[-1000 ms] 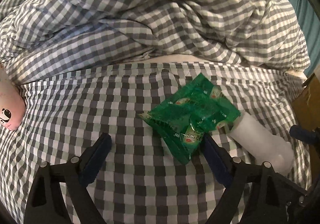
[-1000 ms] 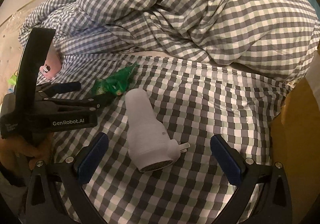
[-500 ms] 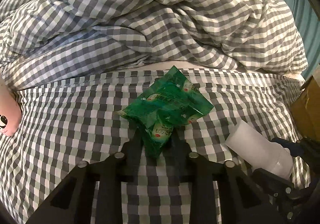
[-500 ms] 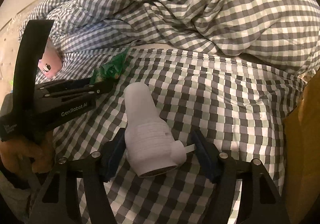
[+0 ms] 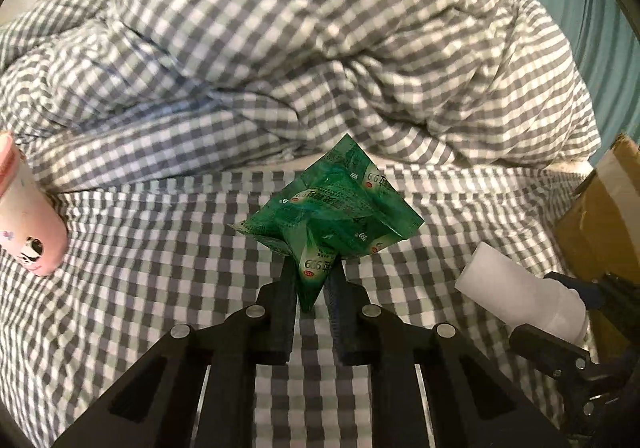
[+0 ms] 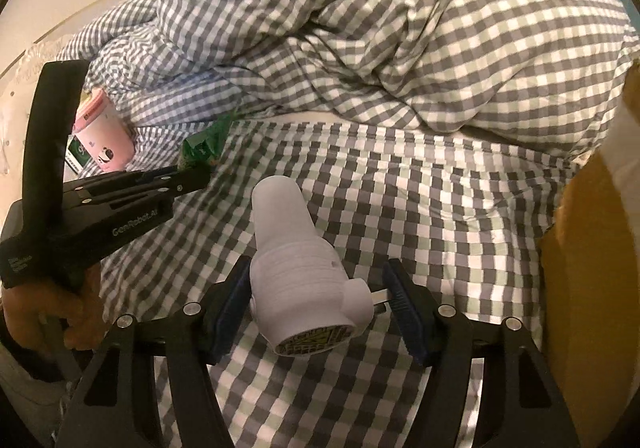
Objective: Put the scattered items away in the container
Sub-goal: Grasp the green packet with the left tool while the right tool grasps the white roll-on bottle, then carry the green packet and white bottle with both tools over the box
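Left gripper (image 5: 313,280) now clenched on green sachet bundle (image 5: 334,218) and raised off checked sheet (image 5: 160,256), pink cup (image 5: 28,224) far left, right gripper (image 6: 316,296) grasping white plug adapter (image 6: 300,272) between its pads, cardboard box (image 6: 592,288) at right.

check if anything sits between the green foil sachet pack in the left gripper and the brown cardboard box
Only the white plastic plug-in device, held in the right gripper, lies between the green foil sachet pack and the brown cardboard box.
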{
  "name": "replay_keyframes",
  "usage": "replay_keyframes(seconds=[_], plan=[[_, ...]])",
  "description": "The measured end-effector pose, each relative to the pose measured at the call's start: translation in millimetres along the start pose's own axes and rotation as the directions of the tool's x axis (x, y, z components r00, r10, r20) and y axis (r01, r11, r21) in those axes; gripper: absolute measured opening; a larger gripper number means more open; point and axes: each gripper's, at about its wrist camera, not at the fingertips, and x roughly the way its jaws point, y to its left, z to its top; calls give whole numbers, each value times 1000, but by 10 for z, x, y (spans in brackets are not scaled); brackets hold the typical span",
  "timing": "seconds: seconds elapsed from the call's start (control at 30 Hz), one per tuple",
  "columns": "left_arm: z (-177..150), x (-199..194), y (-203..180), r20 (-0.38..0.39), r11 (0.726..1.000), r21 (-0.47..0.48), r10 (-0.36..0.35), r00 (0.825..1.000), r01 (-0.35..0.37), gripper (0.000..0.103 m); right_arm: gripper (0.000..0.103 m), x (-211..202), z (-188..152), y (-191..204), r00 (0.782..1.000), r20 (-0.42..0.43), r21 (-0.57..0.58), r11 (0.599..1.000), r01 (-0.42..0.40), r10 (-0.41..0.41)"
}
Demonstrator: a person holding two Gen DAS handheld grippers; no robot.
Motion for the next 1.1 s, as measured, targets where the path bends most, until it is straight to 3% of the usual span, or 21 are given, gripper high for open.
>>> replay_keyframes(seconds=[0.5,1.1], plan=[[99,-975,25,117,1000,-18,15,993,-13,15,66,-802,85,266,995,94,-13,999,38,-36],[35,-2290,-210,265,1000,3,2,964,-3,15,65,-1996,21,587,966,249,-15,997,70,-64]])
